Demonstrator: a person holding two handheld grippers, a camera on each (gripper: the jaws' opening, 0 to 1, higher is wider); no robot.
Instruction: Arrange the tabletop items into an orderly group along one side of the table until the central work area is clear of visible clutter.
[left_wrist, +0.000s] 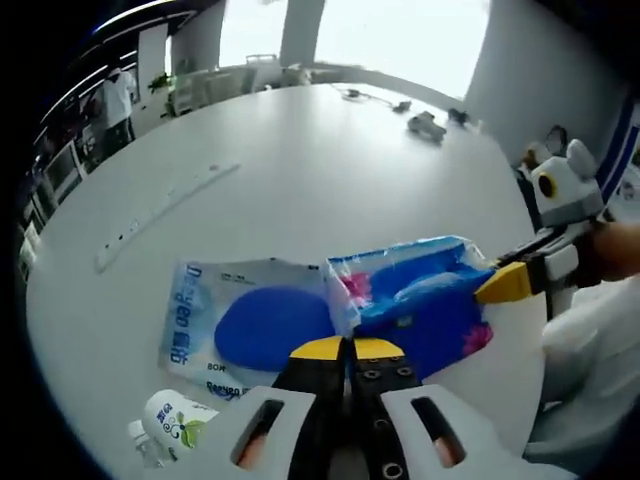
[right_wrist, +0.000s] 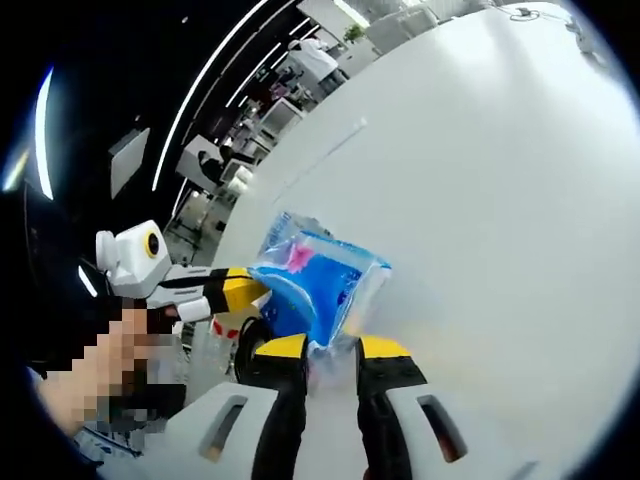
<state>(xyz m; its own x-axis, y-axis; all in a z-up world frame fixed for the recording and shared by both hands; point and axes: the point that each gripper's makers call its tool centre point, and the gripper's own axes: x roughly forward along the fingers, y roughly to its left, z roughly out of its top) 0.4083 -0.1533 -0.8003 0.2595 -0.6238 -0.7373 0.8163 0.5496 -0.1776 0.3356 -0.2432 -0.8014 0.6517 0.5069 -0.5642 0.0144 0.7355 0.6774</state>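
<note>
White round desk (left_wrist: 330, 150) under bright windows, office furniture and a standing person far back at the upper left. Left gripper view: left gripper (left_wrist: 348, 348) rising from the bottom, yellow-tipped jaws pressed together with hardly a gap, closed on the near edge of a blue tissue pack (left_wrist: 420, 300) in clear wrap with pink flower marks. Lying flat just beside that pack, toward the left: a white and blue pouch (left_wrist: 240, 325) with a large blue oval on it. At the near left edge of the desk, a small white bottle (left_wrist: 172, 425) with a green leaf label, on its side. Farther out toward the left edge, a clear ruler (left_wrist: 165, 215) lying at a slant, well apart from the pouch. At the far edge, small dark and grey bits (left_wrist: 425, 125), too small to tell. Coming in from the right, right gripper (left_wrist: 505, 283), its yellow tip touching the right end of the tissue pack.

Right gripper view: same white desk (right_wrist: 500, 200) sloping up to the right, dim office with strip lights at the left. Right gripper (right_wrist: 332, 350) rising from the bottom, jaws set a little apart, clamped on the clear wrap at the lower corner of the tissue pack (right_wrist: 320, 280), held up off the desk. Reaching in from the left, left gripper (right_wrist: 235, 290), yellow tip against the pack's left end. Faint line of the ruler (right_wrist: 320, 155) far up the desk.
</note>
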